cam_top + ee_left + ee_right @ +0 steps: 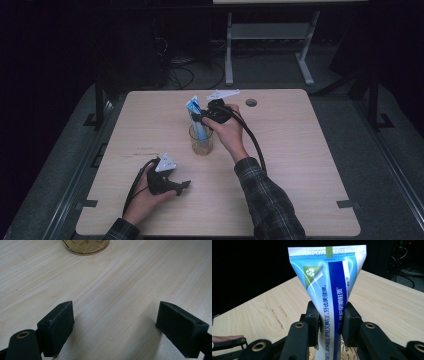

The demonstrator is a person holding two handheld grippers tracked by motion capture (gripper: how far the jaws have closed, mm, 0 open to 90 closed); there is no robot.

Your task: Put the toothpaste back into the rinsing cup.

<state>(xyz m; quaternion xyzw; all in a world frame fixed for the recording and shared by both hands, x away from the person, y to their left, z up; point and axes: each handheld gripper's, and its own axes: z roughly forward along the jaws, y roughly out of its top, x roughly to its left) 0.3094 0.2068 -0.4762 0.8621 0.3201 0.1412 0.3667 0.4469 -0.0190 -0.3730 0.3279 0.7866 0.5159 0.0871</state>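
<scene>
A blue and white toothpaste tube [195,111] stands cap-down in an amber glass cup [201,143] at the middle of the wooden table [300,150]. My right gripper [199,119] comes in from the right and is shut on the tube above the cup's rim. In the right gripper view both black pads press the tube [329,287] at its narrow lower part, with the gripper [329,327] just over the cup [351,353]. My left gripper [184,186] rests low near the table's front left, open, with bare wood between its jaws [116,325]. The cup's base [86,245] lies ahead of it.
A round cable hole [251,102] sits near the table's far edge. Beyond the table are a white desk frame [270,35] and loose cables [185,75] on the dark floor. Bare wood surrounds the cup on all sides.
</scene>
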